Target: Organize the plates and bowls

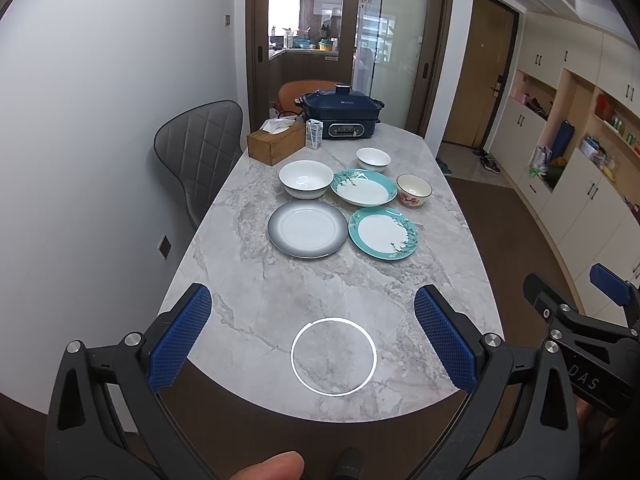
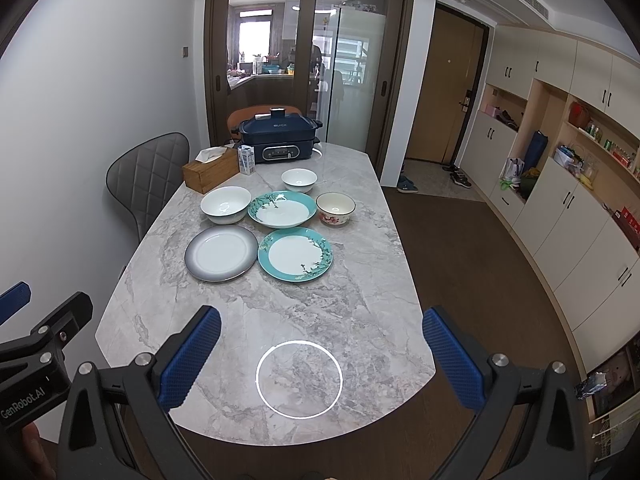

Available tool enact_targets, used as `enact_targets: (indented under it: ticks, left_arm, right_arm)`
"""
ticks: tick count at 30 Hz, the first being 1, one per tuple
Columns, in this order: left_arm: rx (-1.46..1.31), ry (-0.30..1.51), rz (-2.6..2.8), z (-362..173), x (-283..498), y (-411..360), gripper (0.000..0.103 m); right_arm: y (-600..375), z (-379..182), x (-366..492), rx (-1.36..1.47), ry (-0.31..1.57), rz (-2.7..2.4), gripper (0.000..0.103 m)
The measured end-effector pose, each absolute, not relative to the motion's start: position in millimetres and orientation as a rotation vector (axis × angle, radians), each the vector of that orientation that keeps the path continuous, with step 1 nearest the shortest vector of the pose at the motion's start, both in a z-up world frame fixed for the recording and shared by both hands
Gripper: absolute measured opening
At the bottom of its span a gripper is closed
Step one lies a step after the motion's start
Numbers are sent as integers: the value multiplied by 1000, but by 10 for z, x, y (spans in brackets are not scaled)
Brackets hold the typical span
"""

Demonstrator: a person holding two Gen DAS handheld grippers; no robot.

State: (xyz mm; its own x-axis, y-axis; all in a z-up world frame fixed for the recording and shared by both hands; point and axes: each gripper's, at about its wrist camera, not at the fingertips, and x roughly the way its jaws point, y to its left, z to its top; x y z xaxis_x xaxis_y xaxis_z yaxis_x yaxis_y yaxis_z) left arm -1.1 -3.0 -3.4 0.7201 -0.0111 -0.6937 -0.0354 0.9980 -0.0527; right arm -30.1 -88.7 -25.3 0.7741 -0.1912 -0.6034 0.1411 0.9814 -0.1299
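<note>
Across the middle of both frames lies a grey marble table [image 1: 256, 272], its near edge curving along the bottom. Low in the left wrist view the left gripper [image 1: 313, 326] hovers over bare marble, jaws spread wide and empty; a fingertip [image 1: 269, 468] is cut off by the bottom edge. The right gripper [image 2: 321, 342] hangs likewise, wide apart, holding nothing.

At frame centre the dishes sit apart from both grippers: a grey-rimmed plate [image 1: 307, 229] just beside a teal plate [image 1: 383, 233]; behind them a large white bowl [image 1: 306, 179], a teal deep dish [image 1: 363, 187] and a floral bowl [image 1: 414, 190], with a small white bowl [image 1: 373, 159] further back.

Toward the upper centre stand a wooden tissue box [image 1: 275, 143], a small carton [image 1: 314, 133] whose print is unreadable, and a blue electric cooker [image 1: 341, 115]. An orange chair [image 1: 296, 92] is mostly hidden behind the cooker.
</note>
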Motion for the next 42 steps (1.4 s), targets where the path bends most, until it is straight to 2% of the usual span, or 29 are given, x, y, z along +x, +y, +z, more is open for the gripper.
enact_targets:
  ticks: [42]
  left_arm:
    - [-70,787,10,-113,29,24,103]
  right_arm:
    - [-845,-292,-275,-77,667,-181,103]
